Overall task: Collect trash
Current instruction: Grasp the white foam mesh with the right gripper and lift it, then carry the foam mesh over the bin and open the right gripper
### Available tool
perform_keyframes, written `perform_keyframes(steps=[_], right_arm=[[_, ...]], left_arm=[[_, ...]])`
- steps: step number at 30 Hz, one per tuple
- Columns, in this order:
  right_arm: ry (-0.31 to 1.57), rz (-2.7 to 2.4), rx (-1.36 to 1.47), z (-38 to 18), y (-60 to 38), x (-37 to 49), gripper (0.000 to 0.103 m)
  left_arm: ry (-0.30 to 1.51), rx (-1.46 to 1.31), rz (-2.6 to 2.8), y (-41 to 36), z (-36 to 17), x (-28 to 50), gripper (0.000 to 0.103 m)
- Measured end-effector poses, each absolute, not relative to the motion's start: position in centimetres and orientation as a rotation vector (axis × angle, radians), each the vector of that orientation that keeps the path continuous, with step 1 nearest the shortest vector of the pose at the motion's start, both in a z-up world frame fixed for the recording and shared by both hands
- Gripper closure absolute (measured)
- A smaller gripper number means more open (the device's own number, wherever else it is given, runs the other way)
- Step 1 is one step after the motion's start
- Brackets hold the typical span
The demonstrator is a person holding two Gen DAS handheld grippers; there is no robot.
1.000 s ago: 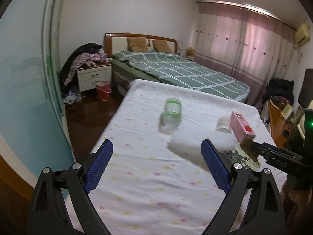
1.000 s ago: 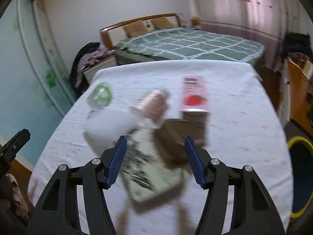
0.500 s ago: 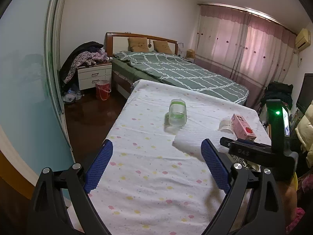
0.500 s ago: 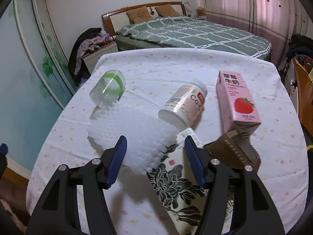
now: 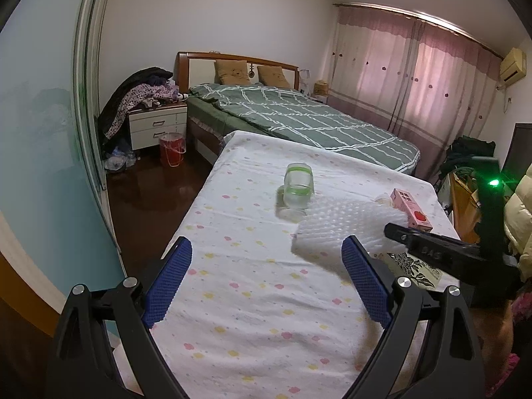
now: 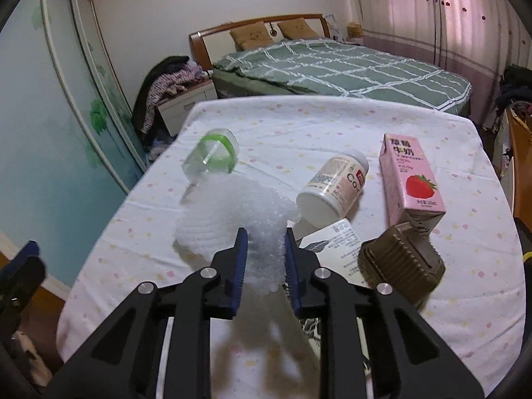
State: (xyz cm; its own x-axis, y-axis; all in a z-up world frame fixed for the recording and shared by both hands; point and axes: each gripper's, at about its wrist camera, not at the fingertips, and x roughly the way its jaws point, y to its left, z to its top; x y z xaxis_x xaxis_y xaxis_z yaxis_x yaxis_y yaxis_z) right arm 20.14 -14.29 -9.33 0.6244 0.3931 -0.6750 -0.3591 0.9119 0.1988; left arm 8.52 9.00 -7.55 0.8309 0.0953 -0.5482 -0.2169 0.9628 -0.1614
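Two black claws of matte plastic, each a forked frame with triangular cut-outs and round silver screw heads at the pivots. Left claw (image 5: pixel 266 259): blue pads (image 5: pixel 168 286) with a fine knurled grid. Right claw (image 6: pixel 265 259): the same blue ribbed pads (image 6: pixel 240 266); from the left view, embossed lettering, too small to read, along its black arm and a green light on its upright housing. Beside it, a puffy cream-yellow jacket sleeve (image 5: pixel 518 212).
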Motion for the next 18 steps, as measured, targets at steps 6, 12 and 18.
perform_keyframes(steps=[6,12,18], right_arm=[[0.703,0.406,0.065,-7.0,-16.4,17.9,0.082],[0.636,0.313,0.111,-5.5,-20.9,16.5,0.082],[0.609,0.180,0.176,-5.6,-27.6,15.4,0.082]], left_arm=[[0.574,-0.206,0.145,7.9,-7.5,8.5,0.013],[0.584,-0.183,0.105,6.0,-7.6,8.7,0.013],[0.603,-0.156,0.066,3.8,-7.8,9.3,0.013]])
